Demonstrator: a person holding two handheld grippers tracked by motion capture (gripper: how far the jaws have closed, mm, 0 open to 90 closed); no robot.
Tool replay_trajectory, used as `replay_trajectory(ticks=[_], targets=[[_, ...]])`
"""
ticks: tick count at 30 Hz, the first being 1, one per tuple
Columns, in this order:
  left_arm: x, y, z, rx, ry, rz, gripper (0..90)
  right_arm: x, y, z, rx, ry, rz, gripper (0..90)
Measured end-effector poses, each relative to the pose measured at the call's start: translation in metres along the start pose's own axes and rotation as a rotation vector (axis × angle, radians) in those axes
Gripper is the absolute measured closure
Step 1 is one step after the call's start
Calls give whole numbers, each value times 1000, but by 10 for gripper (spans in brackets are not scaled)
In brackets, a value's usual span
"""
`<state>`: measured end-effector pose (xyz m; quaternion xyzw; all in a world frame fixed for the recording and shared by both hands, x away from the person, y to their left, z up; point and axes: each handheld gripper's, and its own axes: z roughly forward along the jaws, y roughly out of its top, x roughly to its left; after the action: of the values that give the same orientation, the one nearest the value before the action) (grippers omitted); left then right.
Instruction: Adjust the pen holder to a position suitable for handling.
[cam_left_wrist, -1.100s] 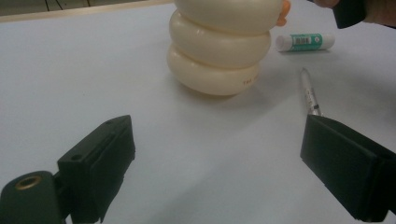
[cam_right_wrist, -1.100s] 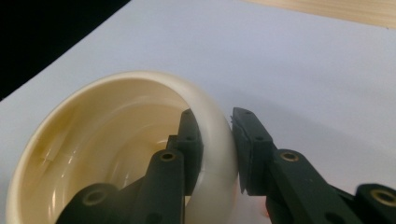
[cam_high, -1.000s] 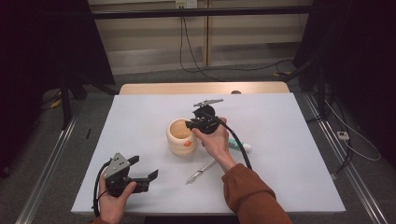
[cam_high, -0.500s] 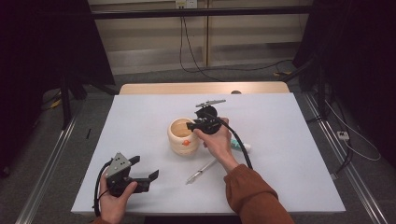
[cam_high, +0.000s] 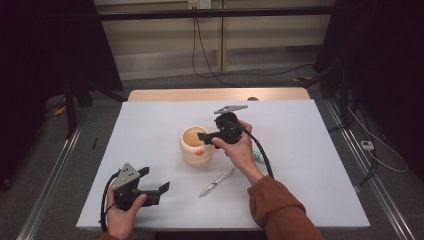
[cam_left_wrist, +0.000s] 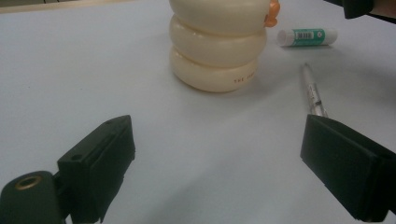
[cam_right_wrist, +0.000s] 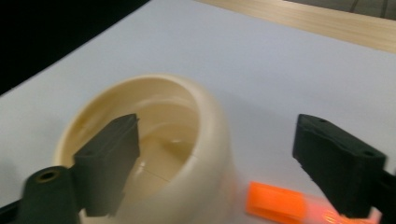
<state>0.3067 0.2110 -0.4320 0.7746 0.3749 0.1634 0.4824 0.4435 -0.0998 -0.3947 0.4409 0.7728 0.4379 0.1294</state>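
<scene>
At frame centre, the right tongs (cam_high: 204, 135) hang wide open and empty over the cream pot (cam_high: 194, 146); the left tongs (cam_high: 159, 190), lower left, gape empty too, while pen (cam_high: 216, 182) and glue stick (cam_left_wrist: 306, 37) lie ungathered on the worktop (cam_high: 310, 170).

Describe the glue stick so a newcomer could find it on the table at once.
Start at the cream ringed pot near the middle of the white table. Just to its right, past the hand with the right tongs, lies the glue stick. It is short, white and green with a barcode, unlike the slim clear pen nearer the person.
</scene>
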Motion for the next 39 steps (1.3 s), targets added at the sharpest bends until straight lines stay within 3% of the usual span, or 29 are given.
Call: replay_trajectory(ticks=[1, 4, 13, 24, 27, 35, 39], targets=[[0, 0, 0, 1, 0, 0, 96, -2, 0, -4, -9, -30, -37, 114], [0, -1, 1, 4, -10, -10, 96, -10, -1, -9, -10, 11, -20, 82], [0, -2, -1, 1, -6, -8, 96, -24, -12, -27, -35, 15, -26, 77], [-1, -1, -2, -3, -7, -3, 96, -31, -22, -52, -35, 4, -54, 65], [0, -2, -2, -8, -14, -18, 96, -30, -23, -55, -27, 8, -67, 63], [-1, -1, -3, -10, -7, 0, 96, -29, -33, -65, -41, 42, -70, 76], [-1, -1, -3, -10, -7, -3, 96, -31, -41, -68, -10, 52, -84, 87]])
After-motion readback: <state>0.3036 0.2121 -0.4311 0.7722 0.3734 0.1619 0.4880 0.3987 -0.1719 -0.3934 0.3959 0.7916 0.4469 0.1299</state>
